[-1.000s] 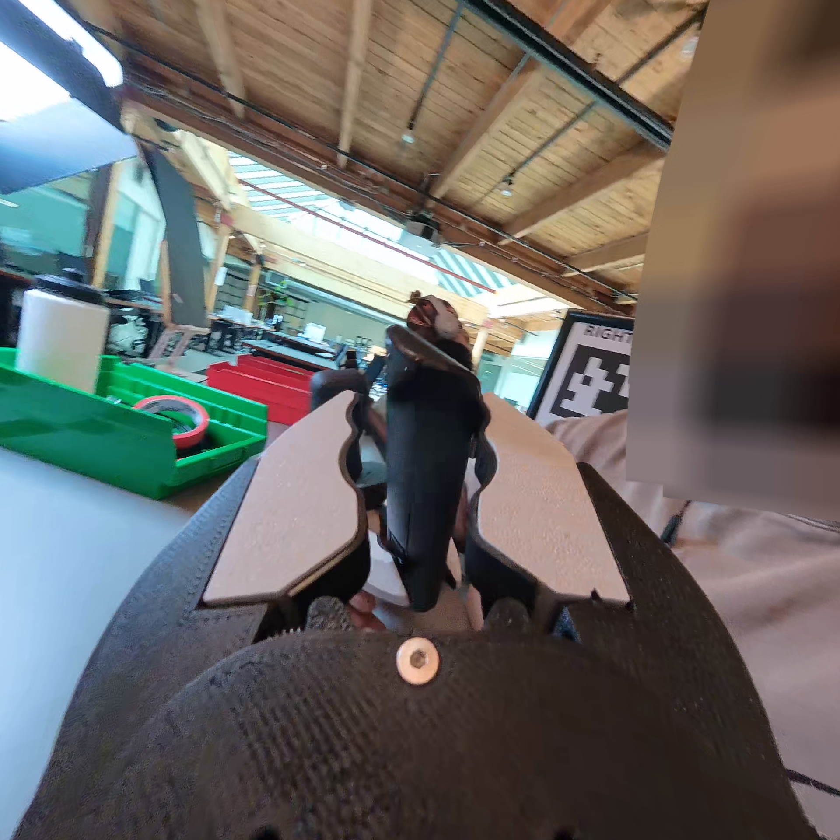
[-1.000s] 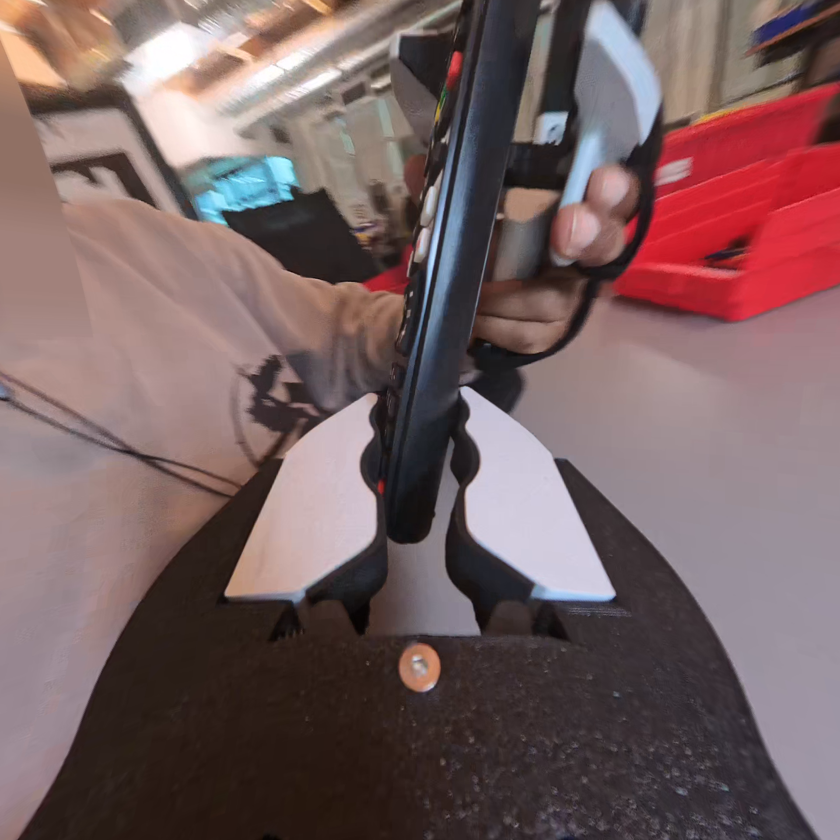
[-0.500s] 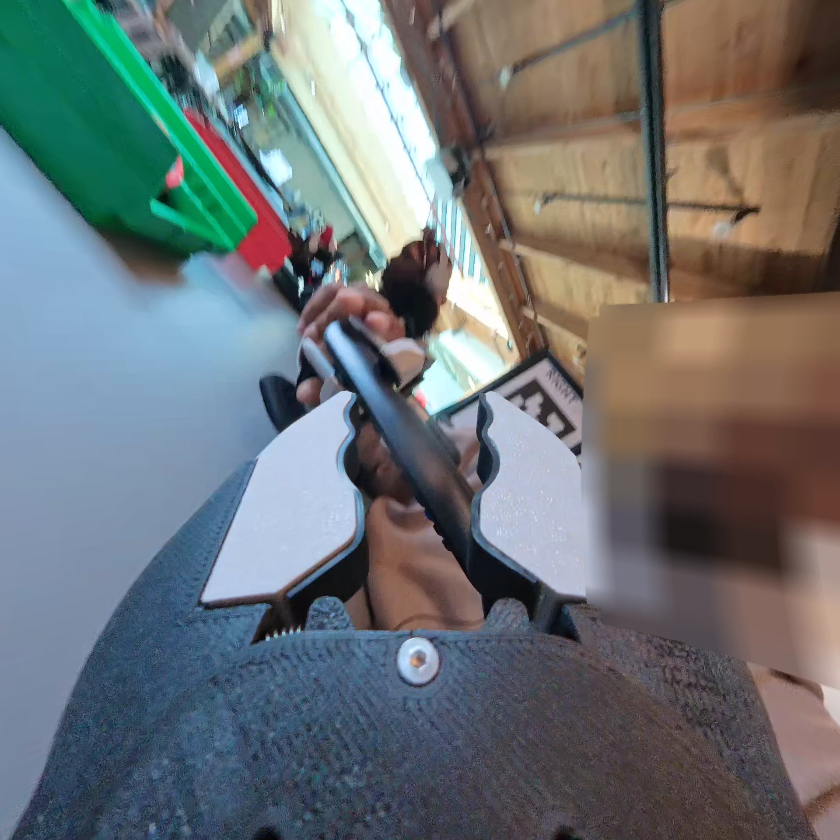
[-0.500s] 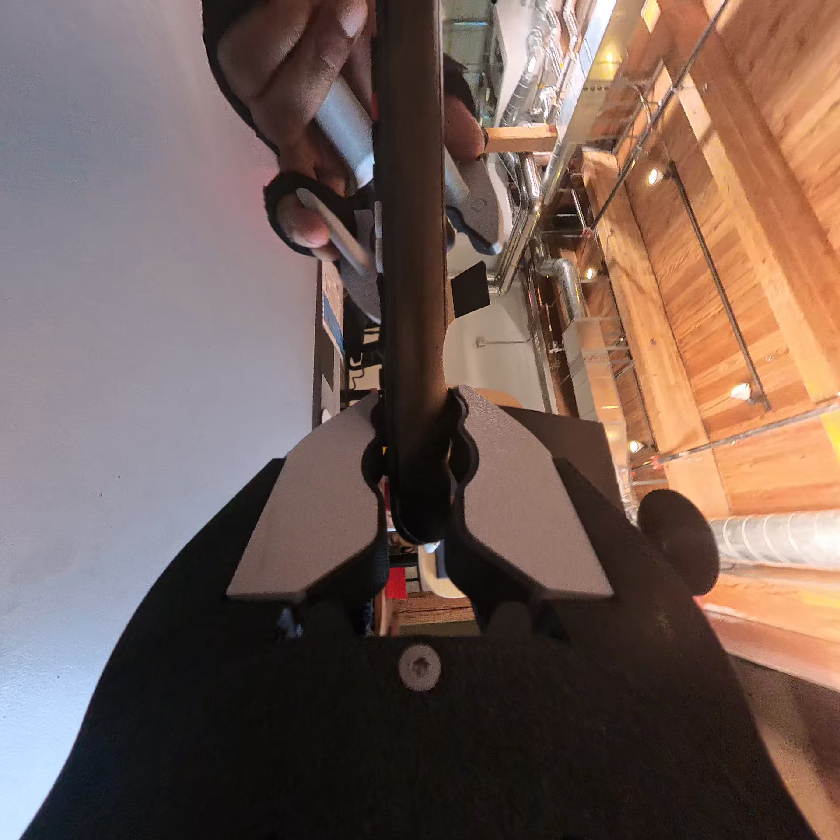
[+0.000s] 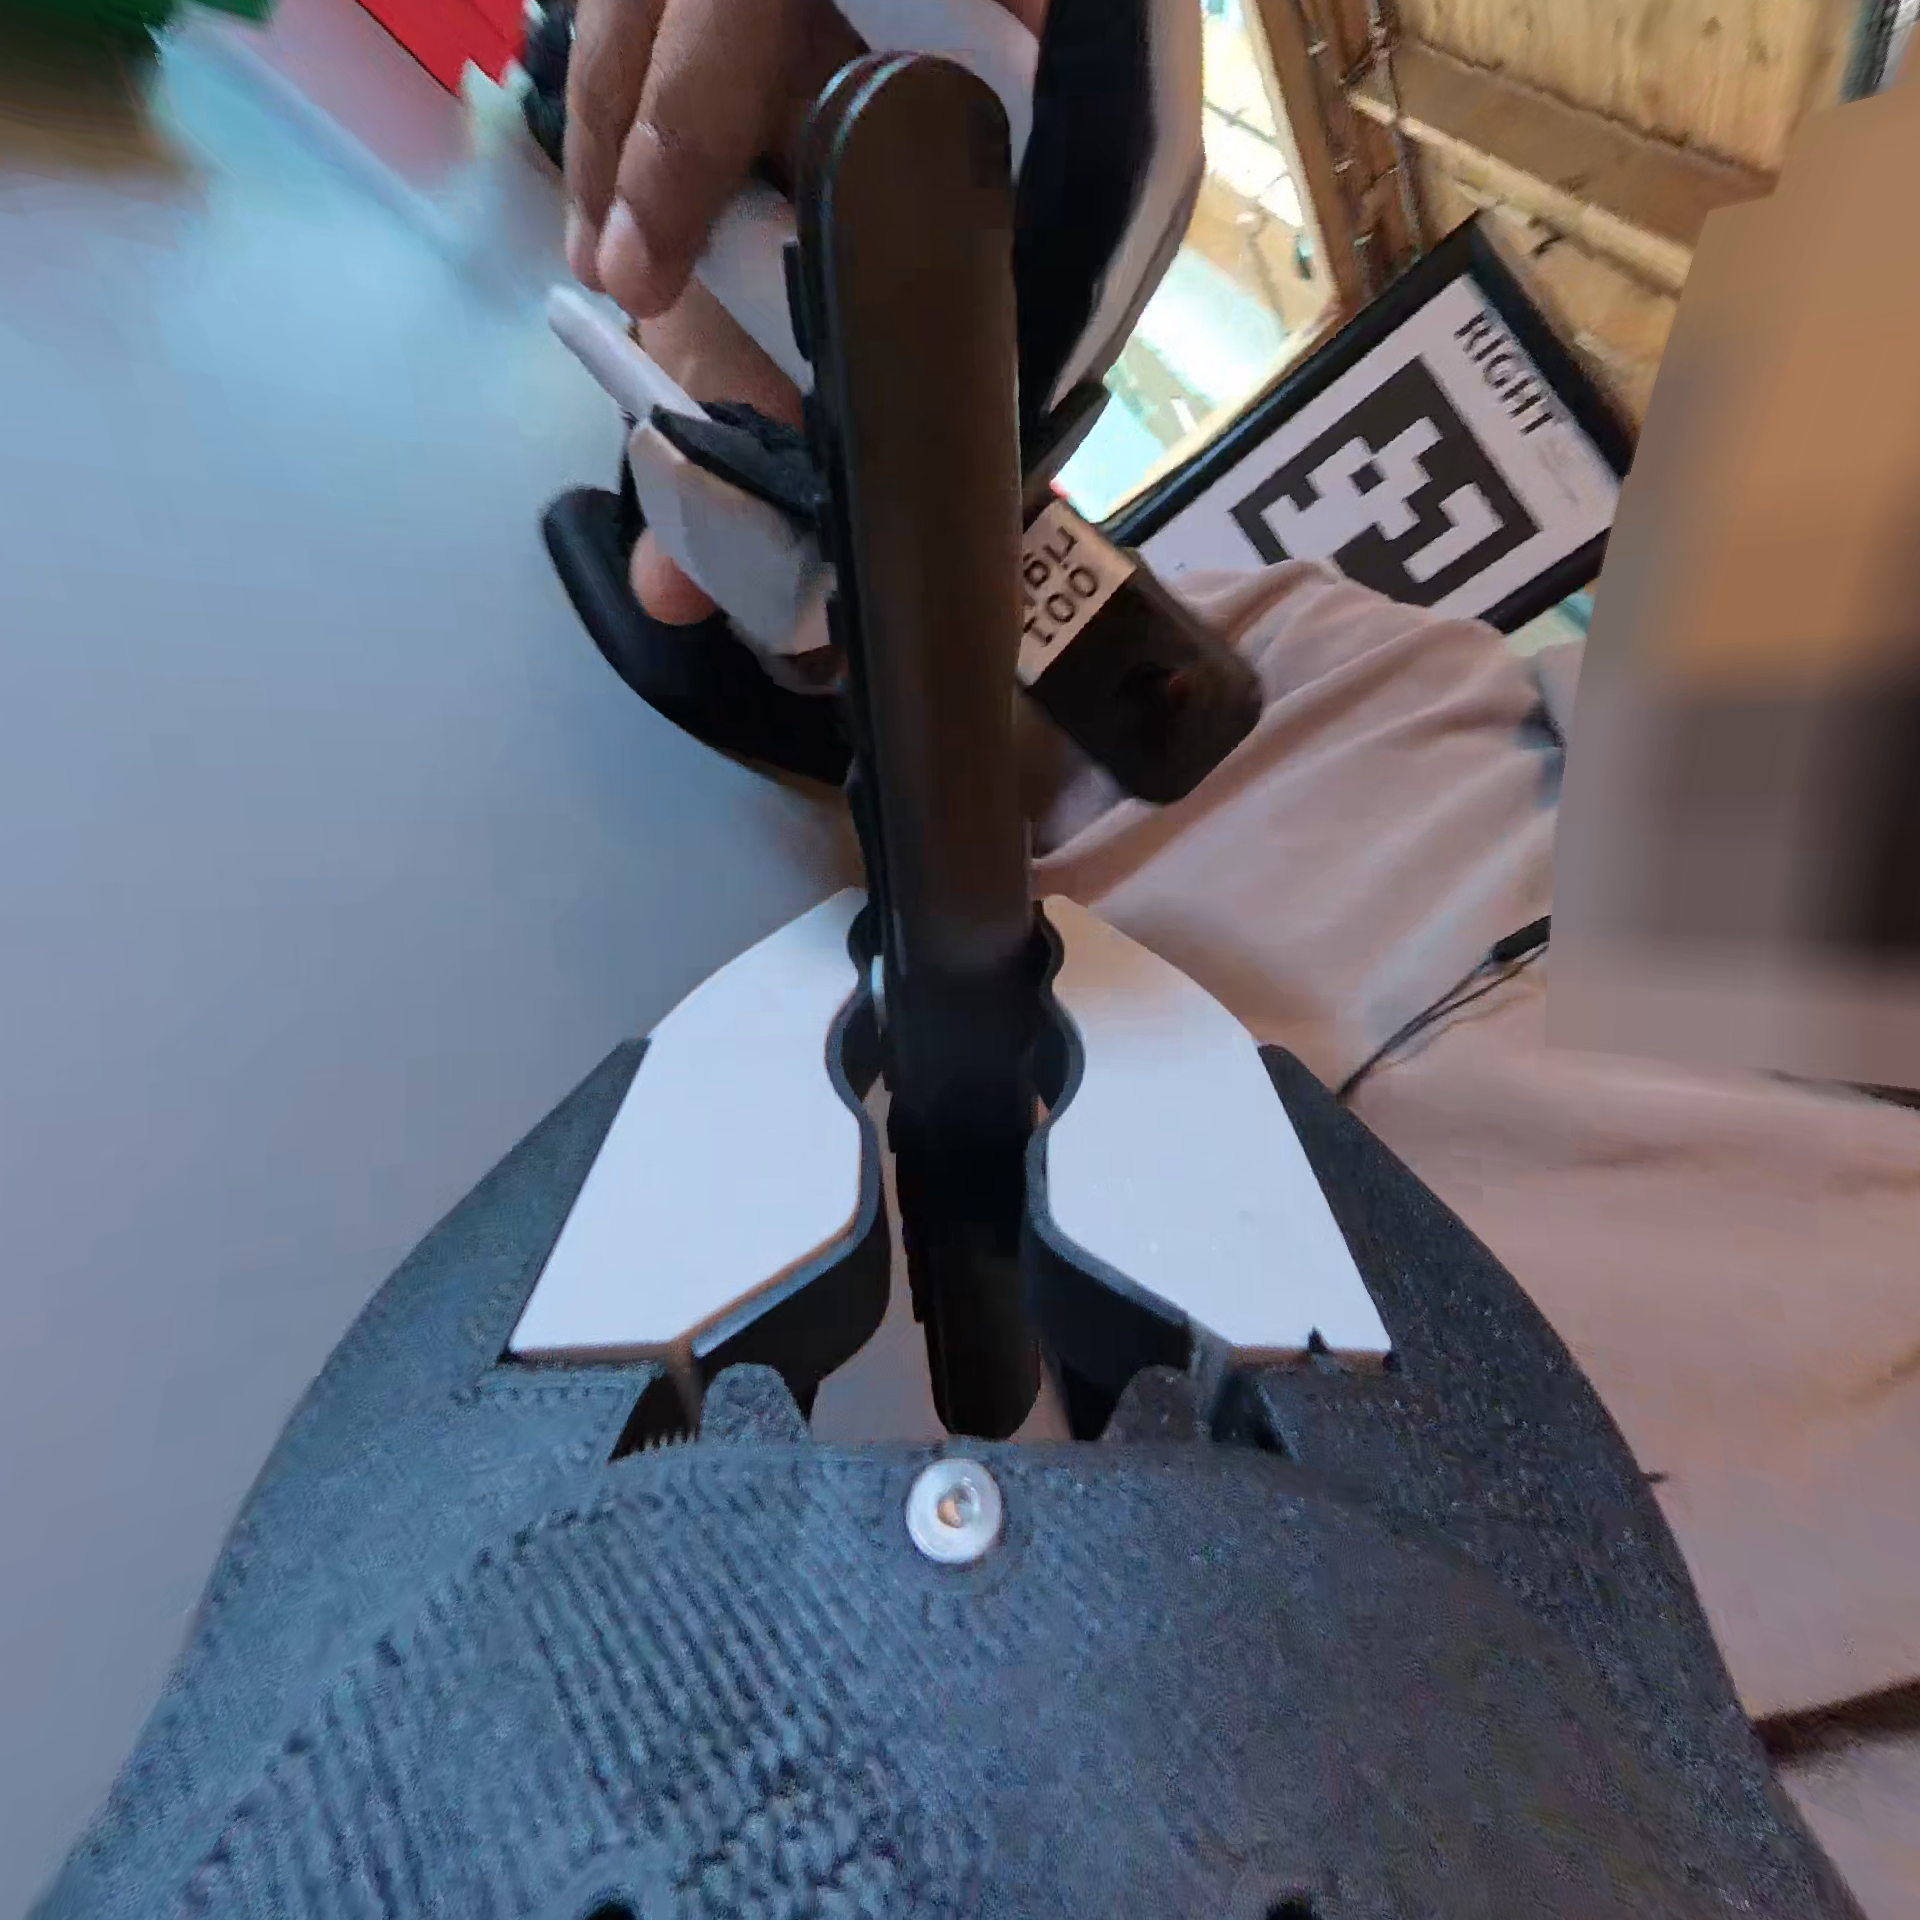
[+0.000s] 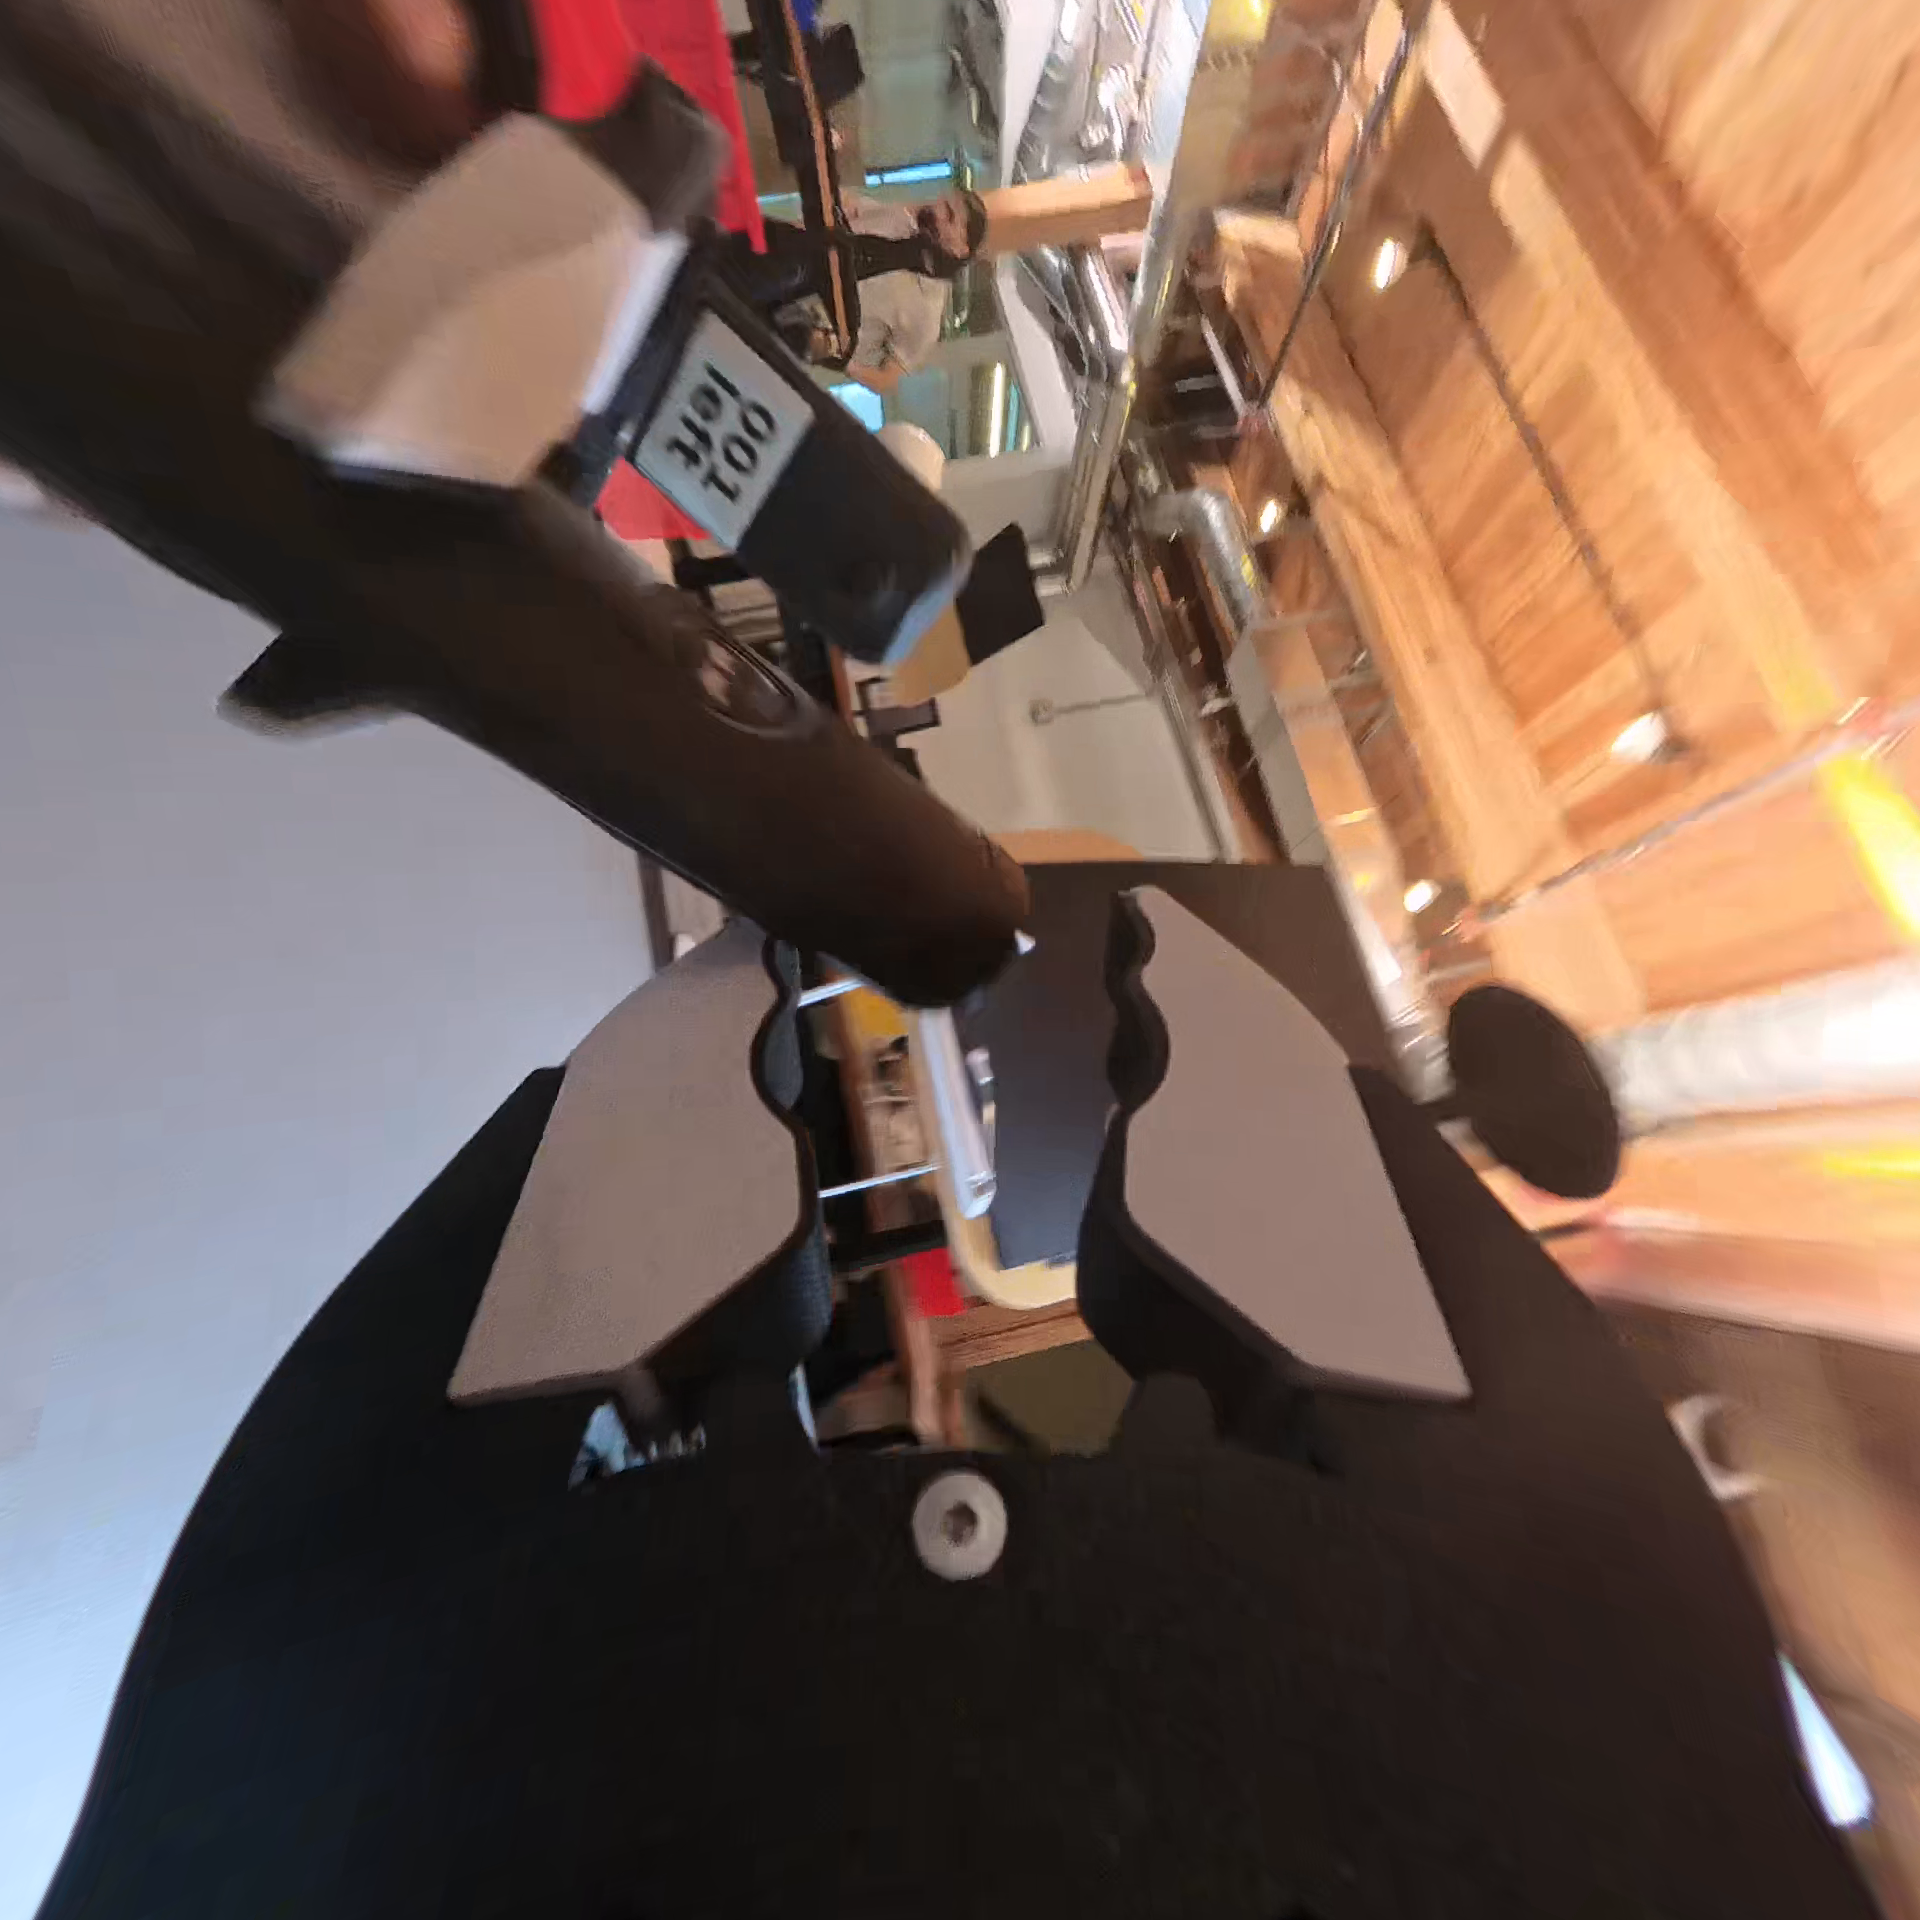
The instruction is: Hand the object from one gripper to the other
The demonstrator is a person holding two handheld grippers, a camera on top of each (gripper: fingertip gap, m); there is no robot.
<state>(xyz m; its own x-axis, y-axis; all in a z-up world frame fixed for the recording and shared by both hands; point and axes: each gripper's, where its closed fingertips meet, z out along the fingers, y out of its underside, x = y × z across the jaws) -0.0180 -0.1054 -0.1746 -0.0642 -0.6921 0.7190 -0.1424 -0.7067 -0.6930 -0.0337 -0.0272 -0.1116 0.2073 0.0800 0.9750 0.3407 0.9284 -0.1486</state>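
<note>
The object is a long black remote control [image 5: 925, 623]. In the left wrist view my left gripper [image 5: 951, 935] is shut on its near end, and the remote sticks out forward between the two pads. Behind it a hand holds the right gripper, and one of its white fingers [image 5: 717, 540] shows beside the remote. In the right wrist view my right gripper [image 6: 948, 930] is open. The remote [image 6: 727, 748] comes in from the upper left, with its free end just at my fingertips and touching neither pad. The left gripper's pale finger [image 6: 468, 301] clamps it farther up.
A grey table top [image 5: 260, 727] fills the left side and also shows in the right wrist view [image 6: 260, 935]. A framed black-and-white marker board [image 5: 1423, 488] and a beige sleeve [image 5: 1351, 831] are to the right. A red bin [image 5: 447, 31] is at the top. A person [image 6: 904, 281] stands far off.
Half a second ago the right gripper was shut on the remote and the left was open around it. Now the left is shut on it, and the right has opened and drawn back.
</note>
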